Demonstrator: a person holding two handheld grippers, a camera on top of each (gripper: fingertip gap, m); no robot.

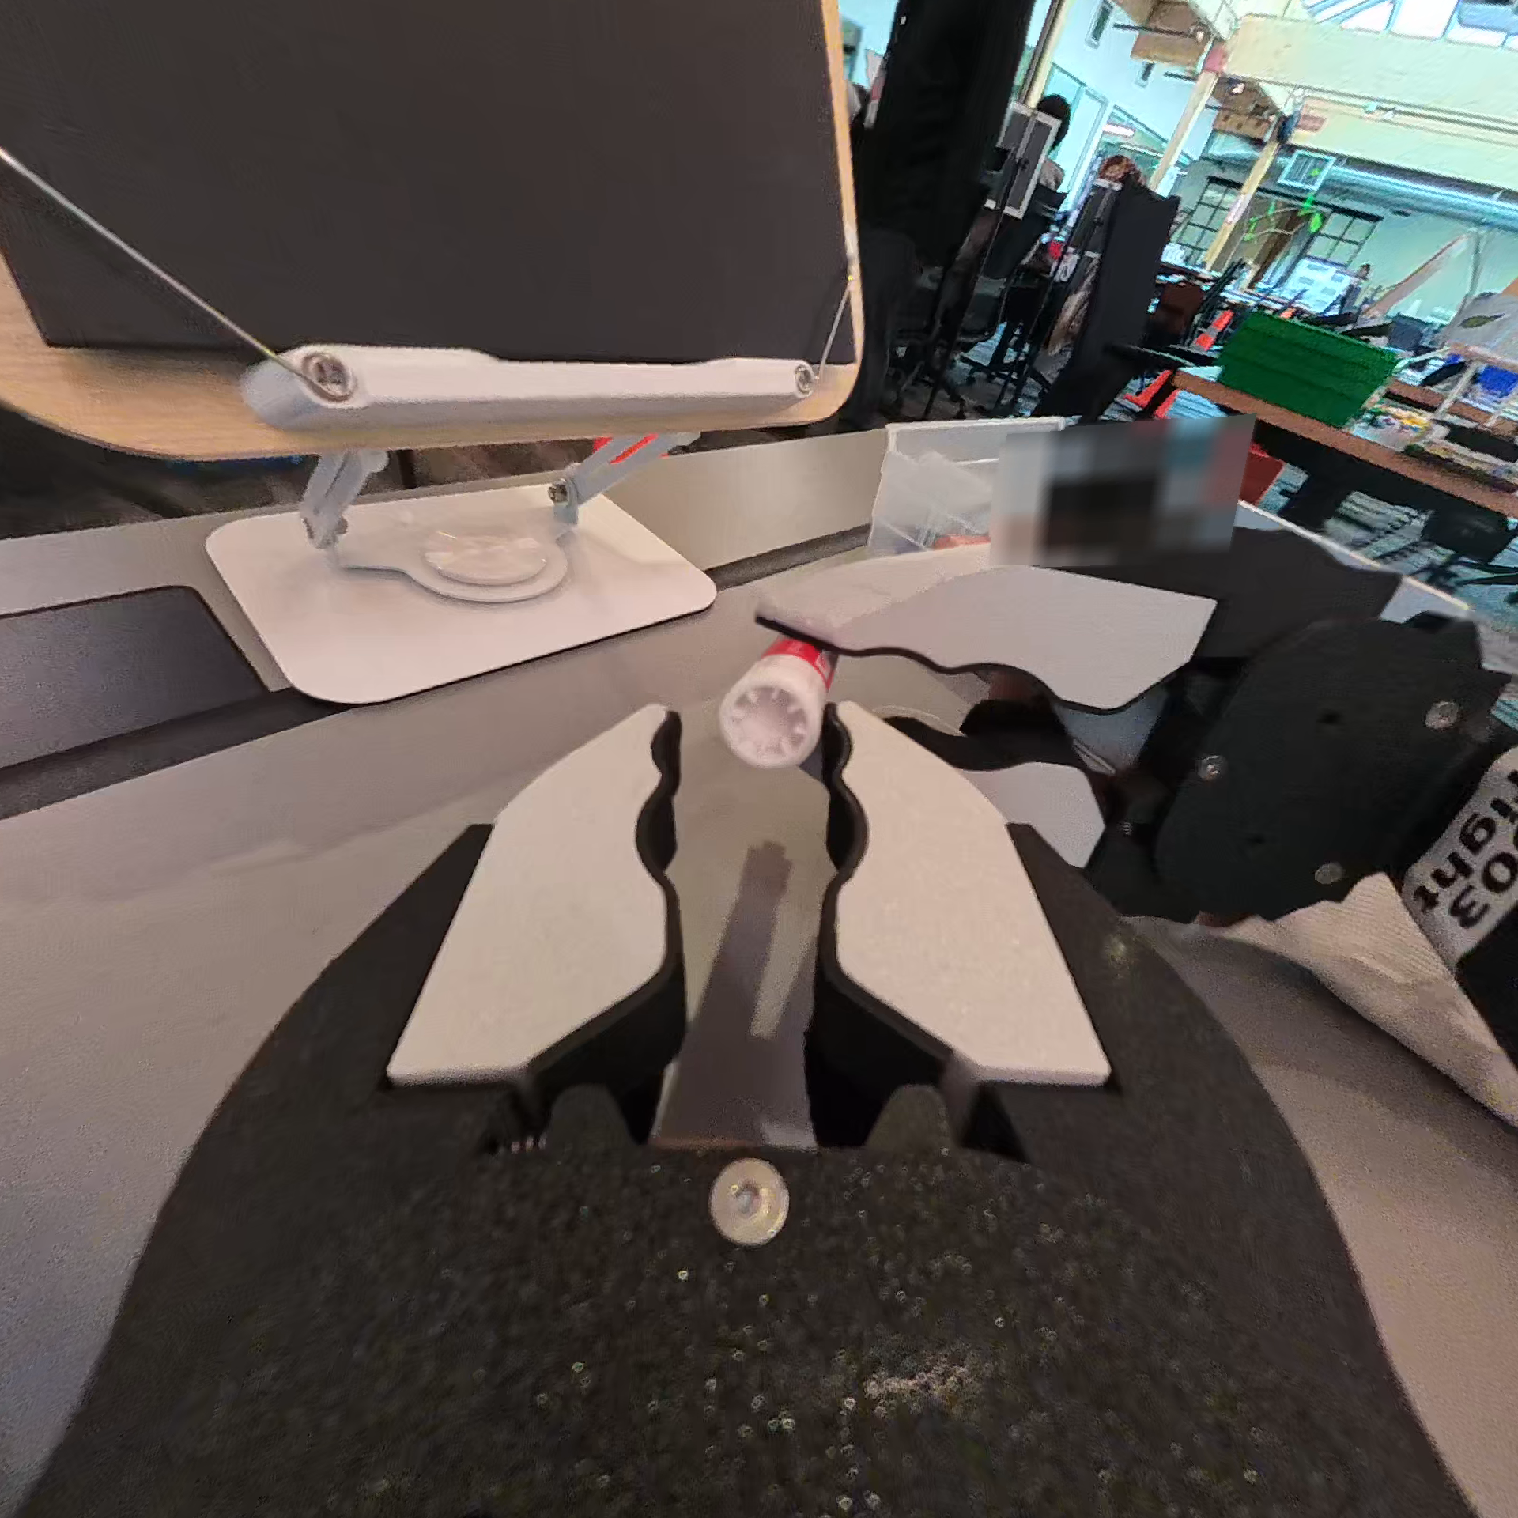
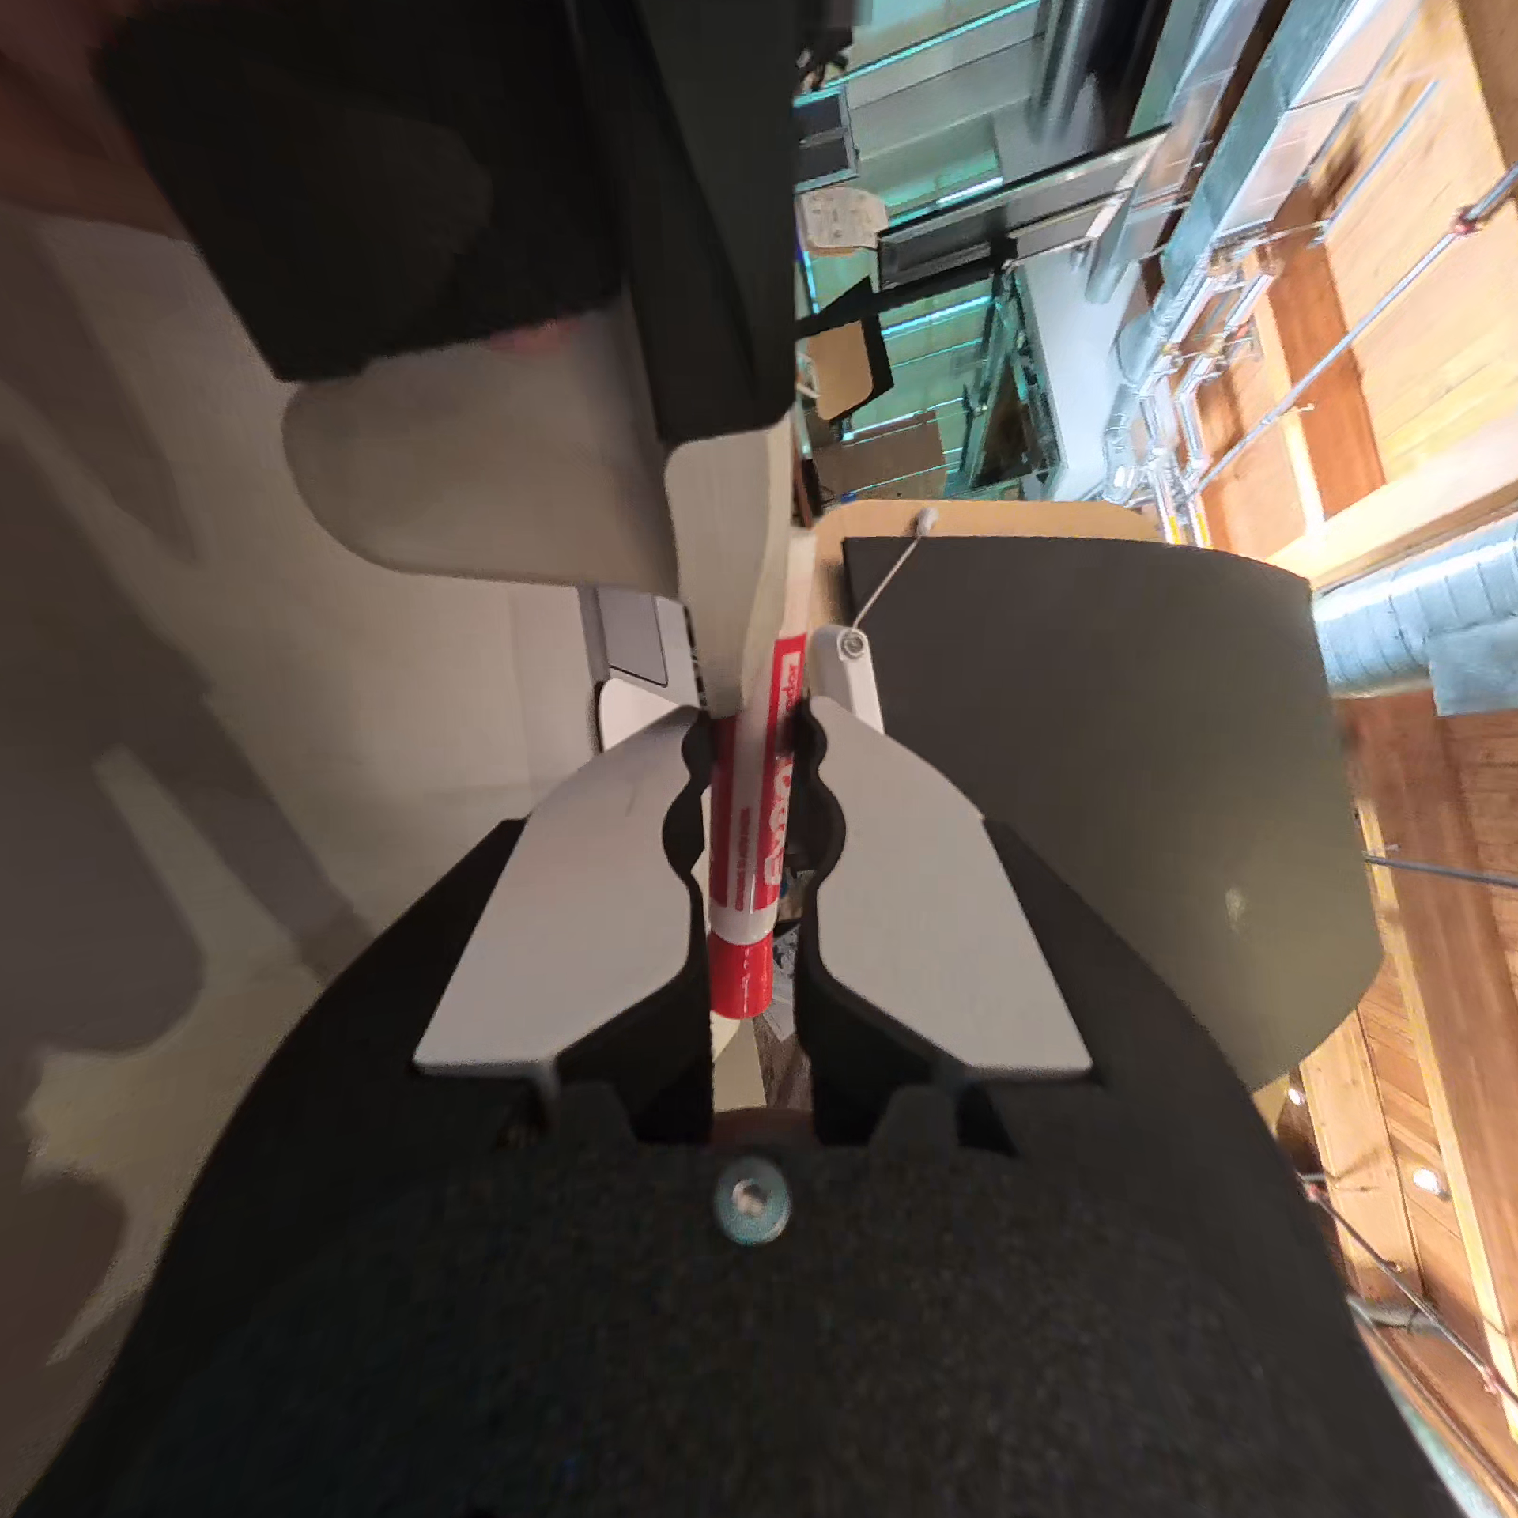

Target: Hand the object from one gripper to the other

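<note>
Left wrist view: left gripper (image 1: 752,723) with jaws apart, nothing between them but a bare strip of grey table (image 1: 205,887); red-and-white marker (image 1: 776,710) in the air just past the fingertips, white butt end toward the camera, close to the right fingertip, whether touching cannot be told. Right gripper (image 1: 830,649) entering from the right, clamped on the marker's far part. White stand (image 1: 460,591) bearing a dark board (image 1: 411,164) behind, well apart; open tabletop on the left. Right wrist view, rolled sideways: right gripper (image 2: 752,739) closed on the marker (image 2: 747,862), barrel lengthwise between the fingers, red cap end toward the palm. Left gripper (image 2: 493,476) blurred just beyond the tips, the dark board on the right.
</note>
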